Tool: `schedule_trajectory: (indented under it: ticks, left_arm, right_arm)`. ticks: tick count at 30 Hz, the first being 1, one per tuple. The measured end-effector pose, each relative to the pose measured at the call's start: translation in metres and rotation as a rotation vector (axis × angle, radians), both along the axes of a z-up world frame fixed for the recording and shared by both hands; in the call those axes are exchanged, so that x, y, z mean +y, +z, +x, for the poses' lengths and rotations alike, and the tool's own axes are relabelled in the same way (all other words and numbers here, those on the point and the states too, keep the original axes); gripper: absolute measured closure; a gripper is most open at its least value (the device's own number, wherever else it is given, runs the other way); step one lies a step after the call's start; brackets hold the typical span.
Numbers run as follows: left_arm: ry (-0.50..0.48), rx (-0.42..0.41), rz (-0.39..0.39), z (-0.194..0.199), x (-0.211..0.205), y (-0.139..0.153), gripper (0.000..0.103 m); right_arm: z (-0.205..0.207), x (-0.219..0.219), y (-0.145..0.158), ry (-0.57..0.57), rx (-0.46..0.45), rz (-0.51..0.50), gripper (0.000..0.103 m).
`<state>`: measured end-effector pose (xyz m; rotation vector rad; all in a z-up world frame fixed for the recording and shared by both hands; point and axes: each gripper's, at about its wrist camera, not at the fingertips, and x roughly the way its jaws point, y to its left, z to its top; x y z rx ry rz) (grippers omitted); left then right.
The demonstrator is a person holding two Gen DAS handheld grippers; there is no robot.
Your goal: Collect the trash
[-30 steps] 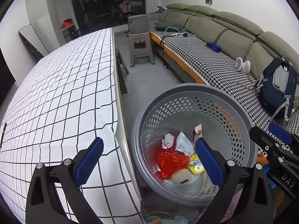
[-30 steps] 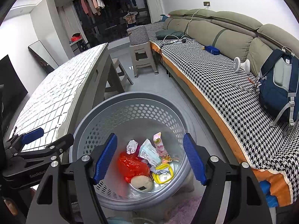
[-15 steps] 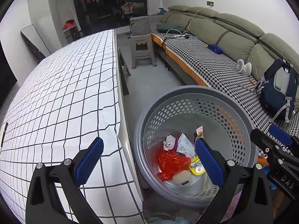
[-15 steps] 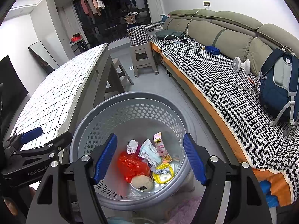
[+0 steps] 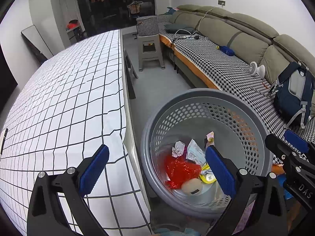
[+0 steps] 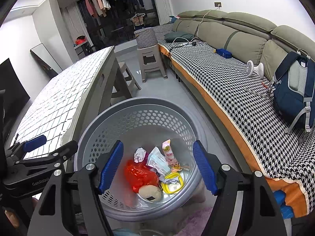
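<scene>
Hovering with jaws apart and empty, the left gripper [image 5: 156,172] and right gripper [image 6: 158,166] hang over the grey perforated plastic basket [image 6: 110,122], which holds a crumpled red plastic bag [image 6: 140,175] and wrappers. Nothing is left in sight on the white grid-patterned surface [image 5: 65,102] at left, so collecting looks nearly done; the next move calls for scanning for stray trash.

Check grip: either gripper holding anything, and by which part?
Nothing held. Left gripper and right gripper both have open, empty jaws above the grey basket; the trash, including the red bag, lies inside it.

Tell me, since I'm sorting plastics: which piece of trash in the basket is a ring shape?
The yellow ring, lying flat at the basket bottom beside the red bag. The other pieces are crumpled or flat wrappers.
</scene>
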<state>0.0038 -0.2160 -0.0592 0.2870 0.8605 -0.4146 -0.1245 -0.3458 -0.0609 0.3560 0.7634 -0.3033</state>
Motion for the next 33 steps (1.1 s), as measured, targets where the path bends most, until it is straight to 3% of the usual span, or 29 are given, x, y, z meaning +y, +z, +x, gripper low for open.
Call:
schedule_trajectory:
  ticks: [33]
  left_arm:
    - [0.008, -0.001, -0.006, -0.0006, 0.0050, 0.0042, 0.006]
  right_arm:
    - [0.0011, 0.0008, 0.0024, 0.005, -0.001, 0.001, 0.033]
